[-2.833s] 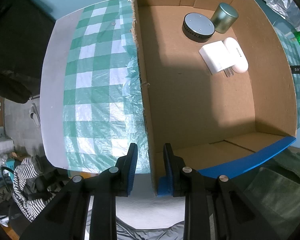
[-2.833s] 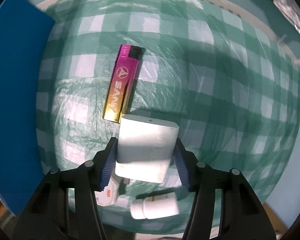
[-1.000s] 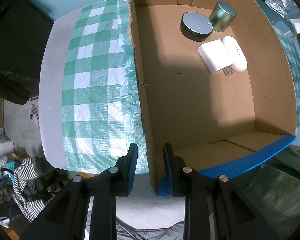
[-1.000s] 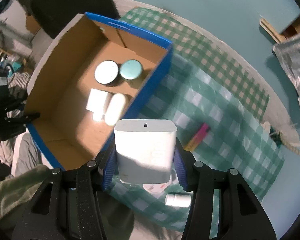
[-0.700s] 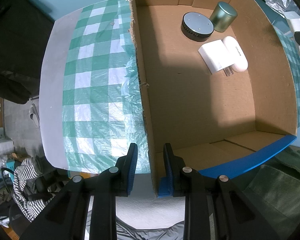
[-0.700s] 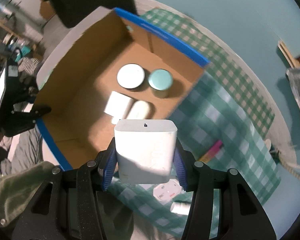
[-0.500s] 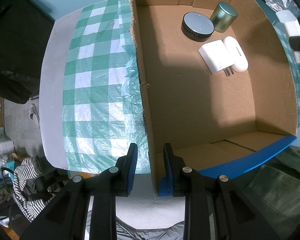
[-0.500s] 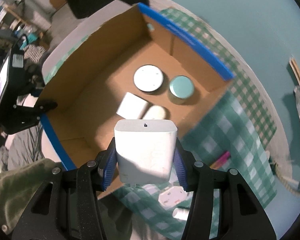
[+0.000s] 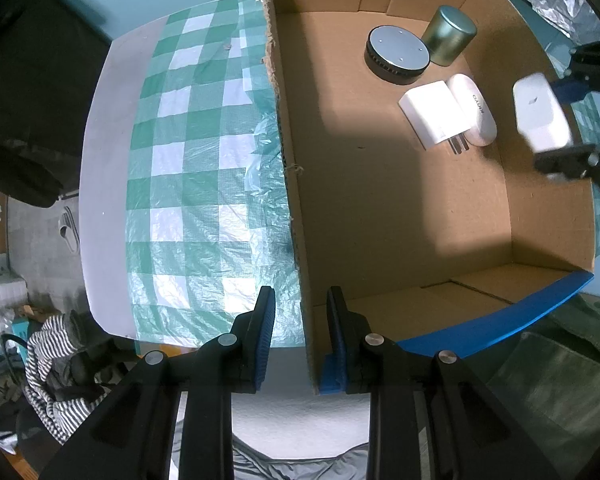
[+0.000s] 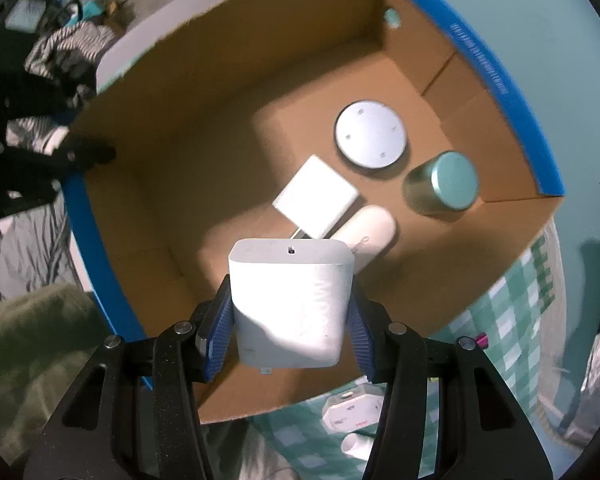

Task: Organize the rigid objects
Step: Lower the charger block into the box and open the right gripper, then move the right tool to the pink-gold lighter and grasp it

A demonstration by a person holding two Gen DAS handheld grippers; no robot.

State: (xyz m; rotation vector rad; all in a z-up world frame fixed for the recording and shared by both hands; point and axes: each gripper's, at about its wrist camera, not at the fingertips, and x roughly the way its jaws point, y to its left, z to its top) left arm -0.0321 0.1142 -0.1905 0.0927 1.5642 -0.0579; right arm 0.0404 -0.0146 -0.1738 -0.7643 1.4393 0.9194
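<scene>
Inside box (cardboard), four objects, fifth gripped

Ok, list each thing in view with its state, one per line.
Cardboard box: open-topped, one wall between the left tongs' fingers.
White adapter: clamped in the right tongs, above the box.
Round disc: flat on the box floor.
Green tin: upright, lid on.
White plug: lying flat, touching the pill-shaped case.
Pill-shaped case: lying flat.
Left tongs: nearly closed on the box wall.
Right tongs: gripping.
</scene>
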